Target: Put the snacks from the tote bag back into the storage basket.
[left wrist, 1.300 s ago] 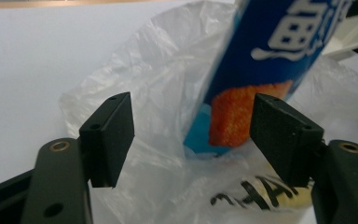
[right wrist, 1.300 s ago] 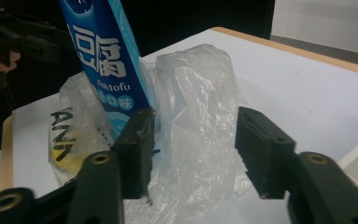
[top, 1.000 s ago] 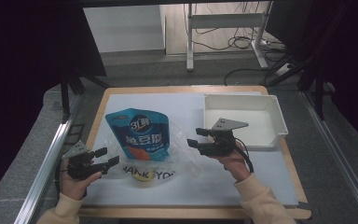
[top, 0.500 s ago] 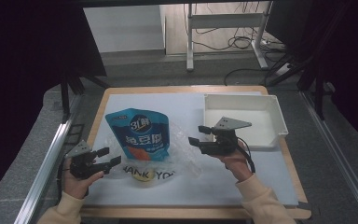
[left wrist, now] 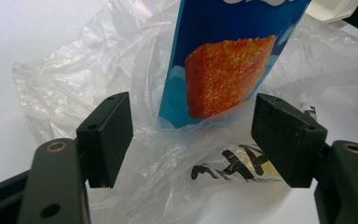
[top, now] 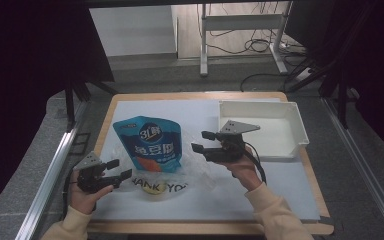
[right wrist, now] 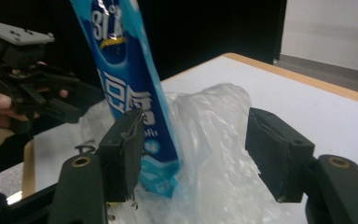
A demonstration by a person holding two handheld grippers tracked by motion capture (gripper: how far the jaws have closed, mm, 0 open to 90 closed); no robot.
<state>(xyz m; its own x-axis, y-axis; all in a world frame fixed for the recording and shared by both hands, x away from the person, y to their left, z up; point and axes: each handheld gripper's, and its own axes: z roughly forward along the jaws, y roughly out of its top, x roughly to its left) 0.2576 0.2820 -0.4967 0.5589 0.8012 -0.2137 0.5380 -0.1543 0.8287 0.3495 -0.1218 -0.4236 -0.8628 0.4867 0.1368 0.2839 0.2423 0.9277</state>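
Both grippers stand wide open with nothing between their jaws. On the person's left, the left gripper (top: 119, 169) hovers low at the near edge of a crumpled clear plastic bag (top: 192, 167), pointing across it toward the blue snack pouch (top: 150, 141). That pouch lies partly on the bag, on the white table sheet (top: 280, 185). From the other side, the right gripper (top: 203, 141) faces the pouch's edge, just beside it. A white tray (top: 300, 131) sits behind that hand.

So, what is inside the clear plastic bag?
The lower end of the blue pouch sits in the plastic bag, and something yellowish lies beneath its black lettering. The crumpled film hides what that thing is.
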